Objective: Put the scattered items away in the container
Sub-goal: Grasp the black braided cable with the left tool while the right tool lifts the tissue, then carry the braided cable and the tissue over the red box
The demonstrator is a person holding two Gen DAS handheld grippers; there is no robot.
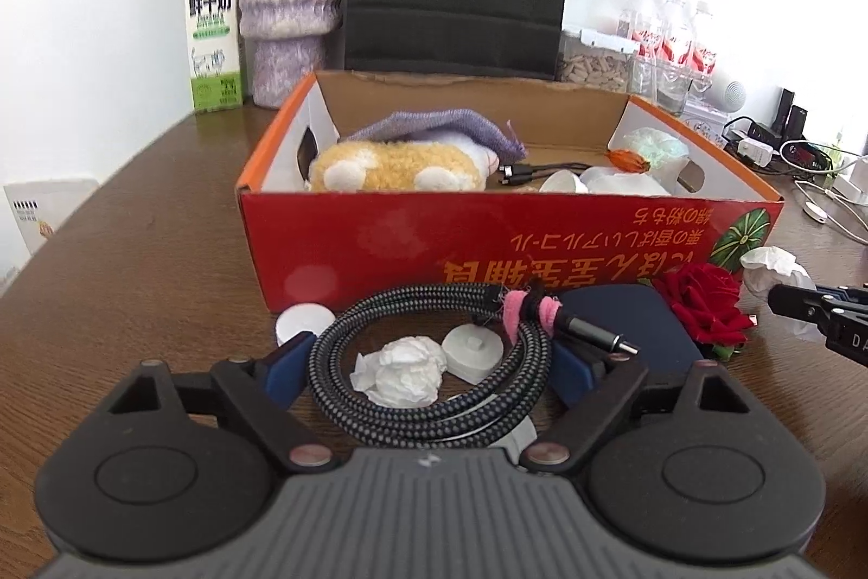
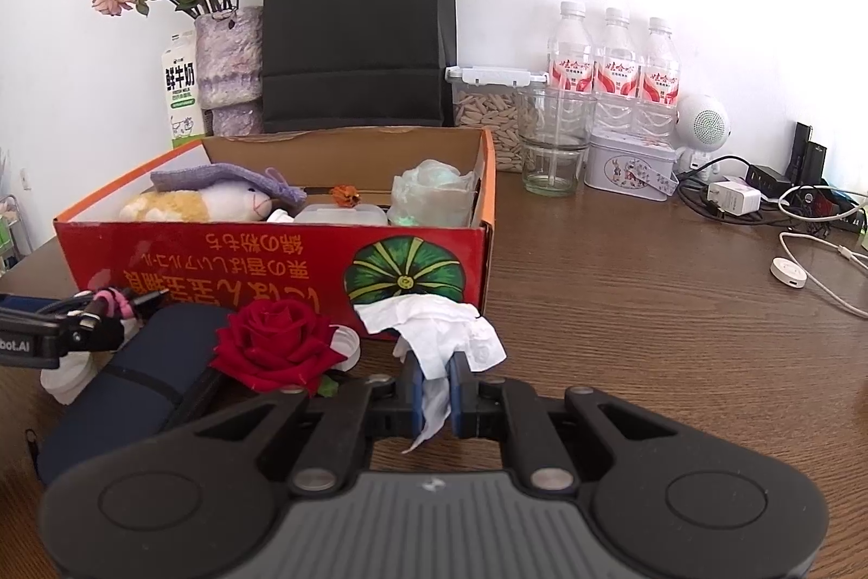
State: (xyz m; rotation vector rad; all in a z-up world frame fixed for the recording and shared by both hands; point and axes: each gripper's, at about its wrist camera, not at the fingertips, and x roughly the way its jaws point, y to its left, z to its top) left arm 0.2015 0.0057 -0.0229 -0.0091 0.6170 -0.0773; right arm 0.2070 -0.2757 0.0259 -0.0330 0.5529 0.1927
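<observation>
Near loops of the coiled cable (image 1: 434,362) pass under the gripper body behind the fingers, the navy pouch (image 2: 130,383) left of the right fingers is cut by the frame edge, and the box (image 2: 271,264) wall hides the plush toy's (image 2: 200,202) lower half.

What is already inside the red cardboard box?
Inside the red box: a plush toy under a purple cloth, a black cable, a dried orange flower, a clear lidded container and a greenish plastic bundle. The front wall hides the floor.
</observation>
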